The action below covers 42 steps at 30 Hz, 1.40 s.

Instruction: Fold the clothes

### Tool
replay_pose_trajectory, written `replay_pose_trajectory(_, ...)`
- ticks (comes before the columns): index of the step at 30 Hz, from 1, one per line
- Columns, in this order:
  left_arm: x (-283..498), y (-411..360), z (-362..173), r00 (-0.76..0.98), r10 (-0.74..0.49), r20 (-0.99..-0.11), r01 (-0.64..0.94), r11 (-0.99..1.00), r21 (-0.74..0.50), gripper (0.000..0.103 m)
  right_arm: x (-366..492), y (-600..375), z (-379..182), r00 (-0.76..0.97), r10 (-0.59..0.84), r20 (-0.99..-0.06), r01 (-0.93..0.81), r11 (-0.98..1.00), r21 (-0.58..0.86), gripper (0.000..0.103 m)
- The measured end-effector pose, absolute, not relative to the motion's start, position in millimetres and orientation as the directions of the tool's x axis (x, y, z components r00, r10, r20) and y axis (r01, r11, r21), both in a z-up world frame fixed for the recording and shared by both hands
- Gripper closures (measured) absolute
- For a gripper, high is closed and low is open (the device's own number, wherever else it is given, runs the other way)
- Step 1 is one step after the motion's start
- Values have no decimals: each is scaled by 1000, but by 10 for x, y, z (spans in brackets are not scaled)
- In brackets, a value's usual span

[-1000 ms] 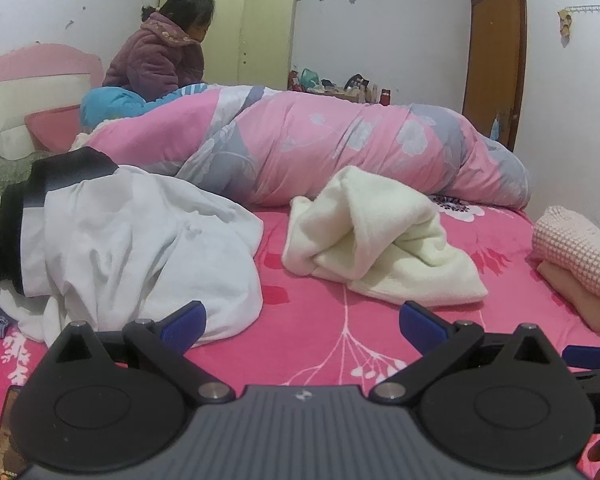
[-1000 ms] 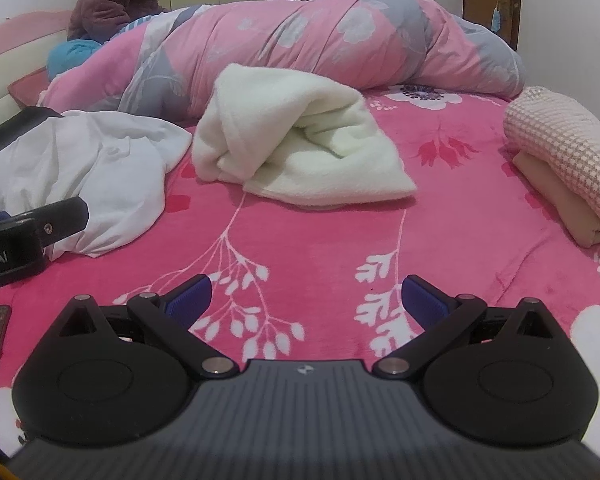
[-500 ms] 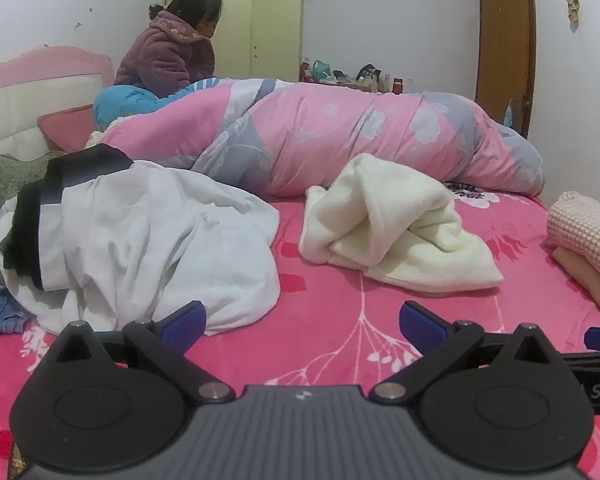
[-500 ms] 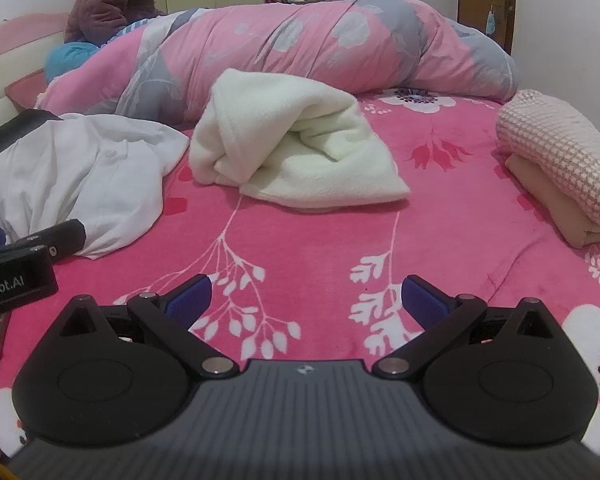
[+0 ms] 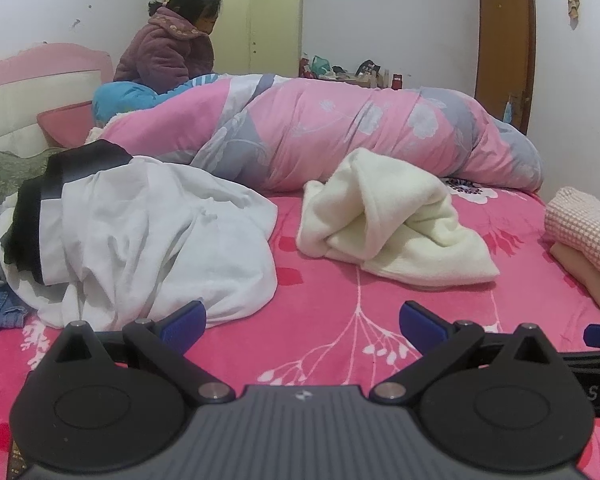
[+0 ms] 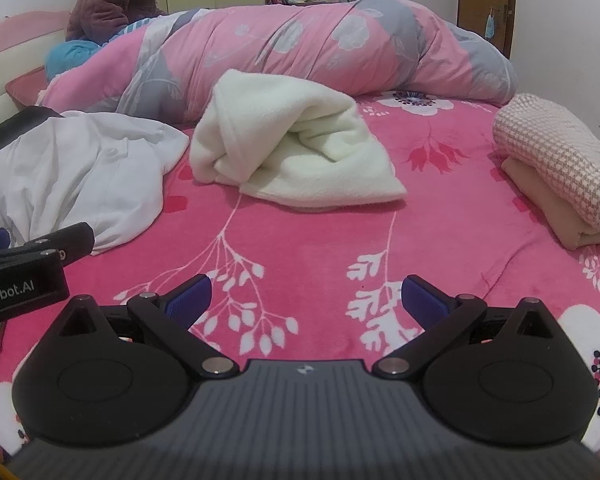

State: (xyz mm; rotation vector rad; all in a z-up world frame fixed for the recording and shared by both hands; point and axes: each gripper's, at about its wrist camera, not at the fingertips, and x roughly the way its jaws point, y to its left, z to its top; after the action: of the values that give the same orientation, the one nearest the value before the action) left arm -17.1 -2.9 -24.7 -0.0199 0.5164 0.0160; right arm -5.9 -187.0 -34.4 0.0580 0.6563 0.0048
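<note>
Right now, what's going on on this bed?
Nothing is being handled. The left gripper and right gripper both hover open and empty above the pink floral bedspread. Ahead lie a crumpled cream fleece garment and a rumpled white shirt with black trim, both unfolded. A folded pink-checked knit on a beige piece sits to the right. A person in a purple jacket sits behind the rolled pink quilt.
</note>
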Motion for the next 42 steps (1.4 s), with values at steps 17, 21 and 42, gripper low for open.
replay_pose_trajectory(17,-158,-16,-130,862,45,-504,-53,999,0,0,-161,-1958,-328,797,-32,-603,51,999,14,1)
replay_pose_trajectory(21,-172,-32,-119,861,45,-506,-51,999,3,0,-179,-1959,-306,781,-53,-622,53,998,-20,1)
replay_pose_trajectory(42,-143,-56,-85,856,44,-515,-47,999,8,0,-182,-1986,-280,791,-56,-609,53,998,-22,1)
